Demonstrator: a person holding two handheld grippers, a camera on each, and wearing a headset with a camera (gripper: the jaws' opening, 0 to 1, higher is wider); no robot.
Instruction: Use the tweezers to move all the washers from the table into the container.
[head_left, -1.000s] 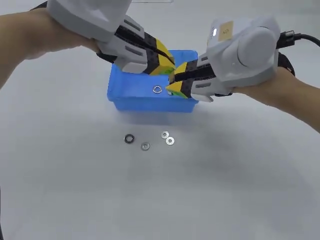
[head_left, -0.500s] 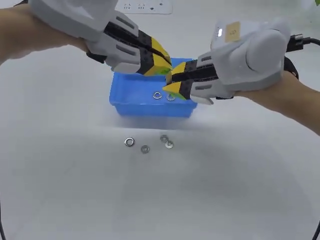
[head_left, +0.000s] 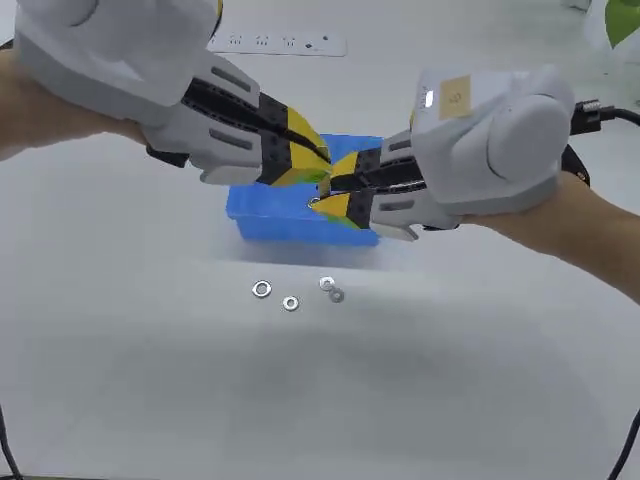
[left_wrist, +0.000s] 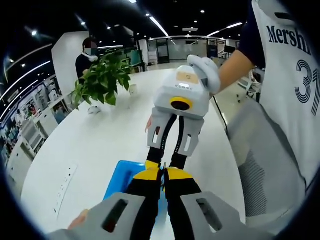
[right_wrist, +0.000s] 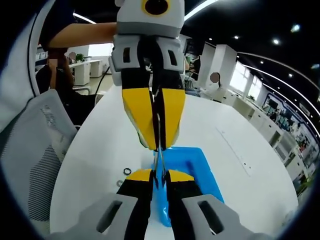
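Left gripper (head_left: 322, 165) and right gripper (head_left: 322, 195) both pinch the tweezers (right_wrist: 158, 159) over the container (head_left: 262, 215). Four washers (head_left: 290, 302) lie on the table (head_left: 150, 380) nearby, untouched.

A white table (left_wrist: 115, 130) runs beyond the left fingers (left_wrist: 146, 176); potted plant (left_wrist: 102, 80) to their left, ceiling strip lights (left_wrist: 159, 26) overhead.

a white surface (head_left: 450, 380) carries a blue container (head_left: 290, 225) near its middle. four washers lie bare on it just in front of the container: one at the left (head_left: 261, 289), one beside it (head_left: 290, 302), and two touching at the right (head_left: 327, 285) (head_left: 337, 295). a white power strip (head_left: 278, 43) lies at the far edge, and a potted plant (left_wrist: 102, 80) stands farther off.
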